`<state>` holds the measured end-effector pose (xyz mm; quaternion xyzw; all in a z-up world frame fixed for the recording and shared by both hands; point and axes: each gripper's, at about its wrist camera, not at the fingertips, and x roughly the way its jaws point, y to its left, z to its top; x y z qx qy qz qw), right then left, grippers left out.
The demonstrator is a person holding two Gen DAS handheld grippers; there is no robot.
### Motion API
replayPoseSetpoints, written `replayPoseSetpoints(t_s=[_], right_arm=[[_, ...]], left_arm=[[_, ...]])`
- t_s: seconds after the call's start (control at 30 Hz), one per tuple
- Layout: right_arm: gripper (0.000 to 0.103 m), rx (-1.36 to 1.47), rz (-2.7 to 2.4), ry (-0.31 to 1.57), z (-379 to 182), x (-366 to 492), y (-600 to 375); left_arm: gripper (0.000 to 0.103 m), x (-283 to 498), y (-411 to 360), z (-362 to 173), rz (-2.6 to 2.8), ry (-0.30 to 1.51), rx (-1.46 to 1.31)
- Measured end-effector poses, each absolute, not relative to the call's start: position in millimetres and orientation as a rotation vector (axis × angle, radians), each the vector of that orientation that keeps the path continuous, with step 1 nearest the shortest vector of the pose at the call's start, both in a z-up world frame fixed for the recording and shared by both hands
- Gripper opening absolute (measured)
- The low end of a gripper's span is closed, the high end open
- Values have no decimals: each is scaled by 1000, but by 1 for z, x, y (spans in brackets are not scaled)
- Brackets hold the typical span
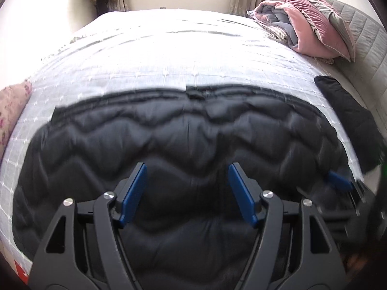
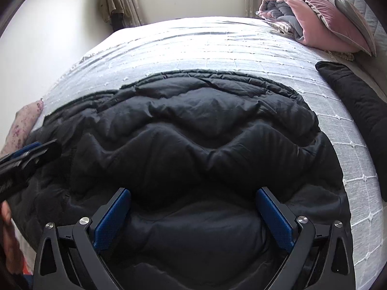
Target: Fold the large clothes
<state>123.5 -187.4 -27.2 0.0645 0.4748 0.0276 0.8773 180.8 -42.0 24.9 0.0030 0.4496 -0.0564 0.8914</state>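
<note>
A black quilted puffer jacket (image 1: 183, 130) (image 2: 193, 125) lies spread flat on the pale checked bedspread (image 1: 169, 55) (image 2: 205, 46), its hem edge towards the far side. My left gripper (image 1: 186, 170) hovers over the jacket's near middle, blue pads wide apart and nothing between them. My right gripper (image 2: 194, 192) stands open over the jacket's near part, also gripping nothing. In the left wrist view one of the right gripper's blue fingers (image 1: 338, 181) shows at the jacket's right edge. In the right wrist view the left gripper's fingers (image 2: 31, 151) show at the left.
A second black garment (image 1: 348, 120) (image 2: 355, 101) lies at the bed's right side. Pink and grey pillows with a rolled blanket (image 1: 312, 29) (image 2: 321, 17) are piled at the far right. A floral pillow (image 1: 12, 106) (image 2: 24, 125) sits at the left edge. A person's hand (image 2: 9, 239) shows low left.
</note>
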Motion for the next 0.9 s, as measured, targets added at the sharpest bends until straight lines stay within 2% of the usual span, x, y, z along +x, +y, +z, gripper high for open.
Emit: replayPoseSetpoints(t_s=[0.1, 0.2, 0.5, 0.7, 0.9], right_arm=[[103, 155, 69, 992, -27, 122, -190], [103, 135, 64, 1017, -33, 125, -190], [103, 109, 55, 1058, -39, 132, -182], [103, 111, 63, 1056, -39, 132, -186], [103, 95, 63, 1063, -40, 135, -183]], left_arm=[[71, 209, -49, -1, -69, 1021, 58], [76, 217, -52, -18, -32, 1026, 83], [76, 240, -45, 5, -27, 1020, -10], [76, 272, -45, -29, 11, 1108, -23], [76, 272, -47, -40, 33, 1076, 9]])
